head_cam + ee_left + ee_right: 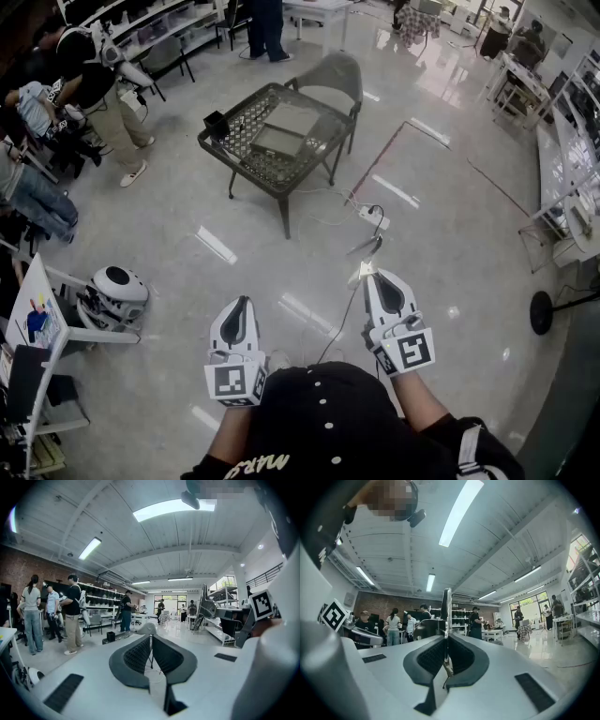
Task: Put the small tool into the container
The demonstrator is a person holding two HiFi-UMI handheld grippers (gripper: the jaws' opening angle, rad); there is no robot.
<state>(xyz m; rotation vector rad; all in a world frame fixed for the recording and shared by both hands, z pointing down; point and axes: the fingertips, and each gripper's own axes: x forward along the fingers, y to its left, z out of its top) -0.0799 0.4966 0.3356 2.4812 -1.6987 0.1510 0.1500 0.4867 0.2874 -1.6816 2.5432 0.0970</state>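
I stand on a shiny floor, some way short of a black mesh-top table [246,155]. Two flat grey trays [280,141] lie on it, with a small black box [215,124] at its left corner. In the head view my right gripper [368,274] is held out low on the right, shut on a thin flat metal tool [367,251] that sticks out past the tips. The right gripper view shows that tool [446,616] standing upright between the pressed pads of the right gripper [446,644]. My left gripper [244,302] hangs beside it, shut with nothing in it, and its tips [151,638] meet.
A grey chair [336,75] stands behind the table. A white power strip [372,217] with a cable lies on the floor between me and the table. People stand at the left [98,89], a white rounded device [114,291] sits by a desk, and shelving lines the right wall [572,178].
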